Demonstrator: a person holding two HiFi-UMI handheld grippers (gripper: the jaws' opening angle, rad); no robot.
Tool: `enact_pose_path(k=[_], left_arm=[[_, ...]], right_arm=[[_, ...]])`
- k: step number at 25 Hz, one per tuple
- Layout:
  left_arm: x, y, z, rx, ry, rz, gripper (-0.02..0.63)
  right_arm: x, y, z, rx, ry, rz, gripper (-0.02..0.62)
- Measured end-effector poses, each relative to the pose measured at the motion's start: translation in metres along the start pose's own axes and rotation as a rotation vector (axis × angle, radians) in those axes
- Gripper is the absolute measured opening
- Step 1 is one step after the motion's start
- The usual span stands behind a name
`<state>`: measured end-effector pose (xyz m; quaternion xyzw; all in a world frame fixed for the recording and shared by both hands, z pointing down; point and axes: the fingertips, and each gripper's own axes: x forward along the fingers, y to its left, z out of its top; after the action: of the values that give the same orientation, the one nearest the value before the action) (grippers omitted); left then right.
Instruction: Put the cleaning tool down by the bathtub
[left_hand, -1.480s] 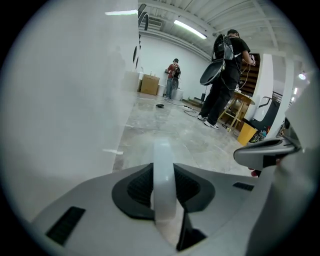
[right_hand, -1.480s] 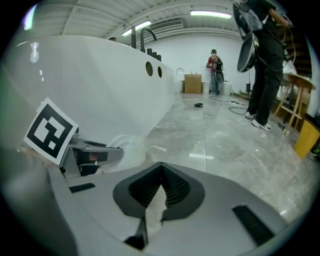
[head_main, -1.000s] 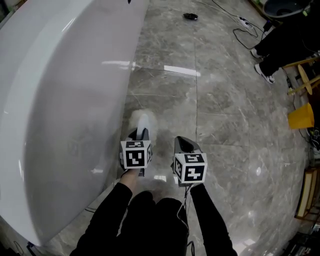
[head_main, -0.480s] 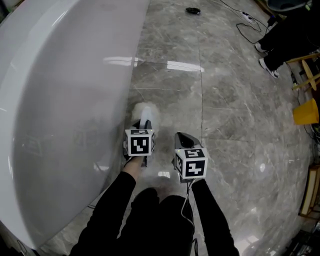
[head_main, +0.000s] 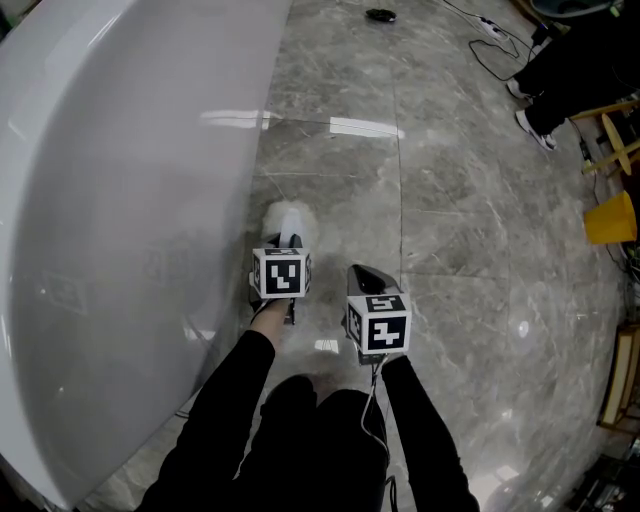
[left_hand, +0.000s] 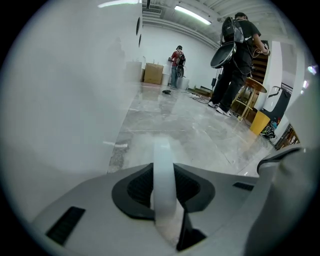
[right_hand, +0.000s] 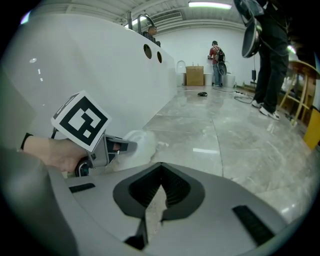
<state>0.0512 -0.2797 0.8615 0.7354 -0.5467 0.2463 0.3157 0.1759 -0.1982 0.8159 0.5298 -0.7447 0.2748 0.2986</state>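
the white bathtub (head_main: 120, 200) fills the left side of the head view, its curved outer wall dropping to the grey marble floor (head_main: 470, 200). the left tongs (left_hand: 162, 169) are closed on the cleaning tool (head_main: 287, 218), pinching its thin white handle (left_hand: 162, 150), which runs straight out between the jaws. the tool's fluffy white head hangs low over the floor, just beside the foot of the tub; whether it touches the tiles cannot be told. the right tongs (right_hand: 160, 176) sit alongside, closed with nothing in them and apart from the tool. the tool looks light, with a stiff, smooth plastic handle and a soft, squashy head, so it likely needs no hard squeeze and would take a short drop without harm. the glossy handle may slip or swing in the grip, though. the handle is the sensible place to hold it; the head would only crush and give no control.
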Motion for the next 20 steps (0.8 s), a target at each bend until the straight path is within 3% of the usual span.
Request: enact_pose_path(k=[20], left_arm=[[0.013,-0.002,-0.009,0.008,0.016,0.01,0.097]], right_arm=[[0.001,-0.001,-0.004,-0.026,0.033,-0.008,-0.001]])
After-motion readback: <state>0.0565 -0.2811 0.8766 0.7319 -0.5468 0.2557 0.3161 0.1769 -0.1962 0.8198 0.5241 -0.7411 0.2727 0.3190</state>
